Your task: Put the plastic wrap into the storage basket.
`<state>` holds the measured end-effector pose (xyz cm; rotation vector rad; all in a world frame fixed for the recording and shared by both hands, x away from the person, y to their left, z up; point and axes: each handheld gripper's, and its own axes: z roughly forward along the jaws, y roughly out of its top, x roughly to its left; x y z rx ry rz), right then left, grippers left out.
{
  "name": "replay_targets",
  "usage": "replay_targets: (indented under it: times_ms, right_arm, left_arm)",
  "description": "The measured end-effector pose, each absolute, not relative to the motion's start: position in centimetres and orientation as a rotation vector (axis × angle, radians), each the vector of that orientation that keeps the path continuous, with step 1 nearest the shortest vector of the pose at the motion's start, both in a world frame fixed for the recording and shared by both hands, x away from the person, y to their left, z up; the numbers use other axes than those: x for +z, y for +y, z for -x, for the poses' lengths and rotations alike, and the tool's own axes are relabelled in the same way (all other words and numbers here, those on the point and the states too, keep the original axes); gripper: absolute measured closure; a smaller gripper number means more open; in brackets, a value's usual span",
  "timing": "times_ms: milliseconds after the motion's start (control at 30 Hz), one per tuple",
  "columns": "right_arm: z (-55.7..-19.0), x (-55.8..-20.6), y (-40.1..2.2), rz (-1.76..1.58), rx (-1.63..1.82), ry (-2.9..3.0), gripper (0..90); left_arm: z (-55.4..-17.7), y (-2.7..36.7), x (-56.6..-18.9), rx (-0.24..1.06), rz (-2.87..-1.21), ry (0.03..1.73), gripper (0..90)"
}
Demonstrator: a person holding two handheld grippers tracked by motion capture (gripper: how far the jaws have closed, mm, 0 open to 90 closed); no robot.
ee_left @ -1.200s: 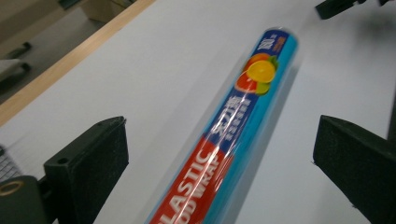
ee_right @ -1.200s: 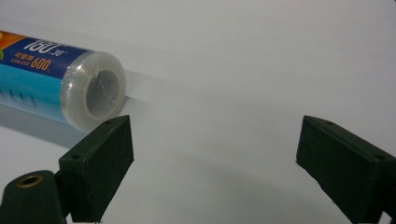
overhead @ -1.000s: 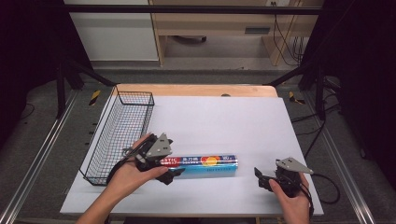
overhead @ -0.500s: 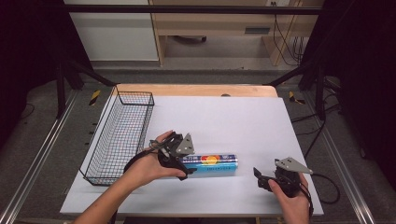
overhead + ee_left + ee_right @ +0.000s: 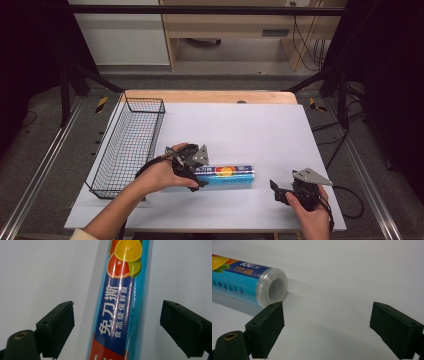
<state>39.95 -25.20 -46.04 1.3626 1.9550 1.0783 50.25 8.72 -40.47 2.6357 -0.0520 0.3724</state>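
A roll of cling film (image 5: 231,175) in a blue wrapper printed with fruit lies flat on the white table (image 5: 250,125). My left gripper (image 5: 192,168) is over the roll's left part and stands open. In the left gripper view the roll (image 5: 120,290) runs between the two jaws of the left gripper (image 5: 117,315), with a gap on each side. My right gripper (image 5: 278,192) rests on the table just right of the roll, open and holding nothing. In the right gripper view the roll's clear end (image 5: 273,287) sits past the left jaw of the right gripper (image 5: 327,315).
A black wire basket (image 5: 127,145) stands along the table's left edge, close to my left hand. Metal rails run down both sides of the table. A cable (image 5: 350,200) trails from the right gripper near the right edge.
My left gripper has slid to the right along the roll from its left end and now straddles it. The roll and the right gripper have stayed put.
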Motion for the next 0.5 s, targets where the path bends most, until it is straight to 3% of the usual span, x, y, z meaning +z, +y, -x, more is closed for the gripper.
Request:
replay_targets:
  times_ms: [500]
  right_arm:
    - [-40.0,-46.2,-24.9,-1.345,1.07,1.981,12.2]
  left_arm:
    - [-51.5,7.2,-43.1,0.259,-2.72,-0.085,10.9]
